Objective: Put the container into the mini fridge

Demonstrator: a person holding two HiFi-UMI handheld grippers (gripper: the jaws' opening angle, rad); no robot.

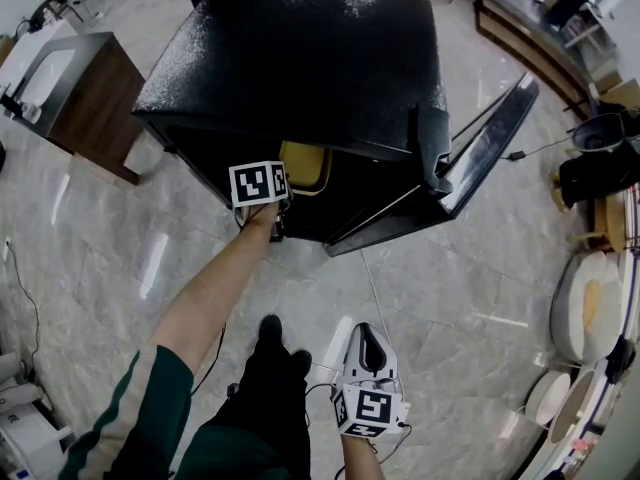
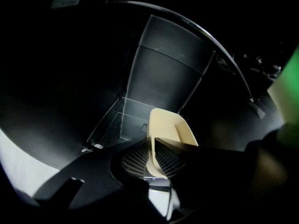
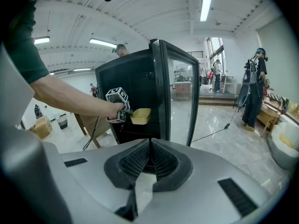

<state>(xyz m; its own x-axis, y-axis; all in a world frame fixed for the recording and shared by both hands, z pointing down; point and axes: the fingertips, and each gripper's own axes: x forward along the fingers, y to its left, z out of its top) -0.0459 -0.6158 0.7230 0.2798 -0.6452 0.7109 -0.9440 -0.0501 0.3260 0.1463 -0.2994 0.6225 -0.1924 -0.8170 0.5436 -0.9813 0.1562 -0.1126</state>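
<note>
One container in left gripper, one mini fridge

Container largely under mini fridge; interior perhaps too dark

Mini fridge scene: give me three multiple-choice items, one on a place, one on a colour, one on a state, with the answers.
1. Where is the container?
A. on the floor
B. at the open front of the mini fridge, in the left gripper
C. on top of the fridge

2. What colour is the container?
A. pale yellow
B. red
C. blue

3. How is the right gripper?
A. wide open
B. shut on the container
C. shut, empty

Answers:
1 B: the left gripper view shows its jaws clamped on the container's rim, facing the dark interior.
2 A: all three views show it pale yellow.
3 C: the right gripper view shows its jaws together with nothing between them.
</note>
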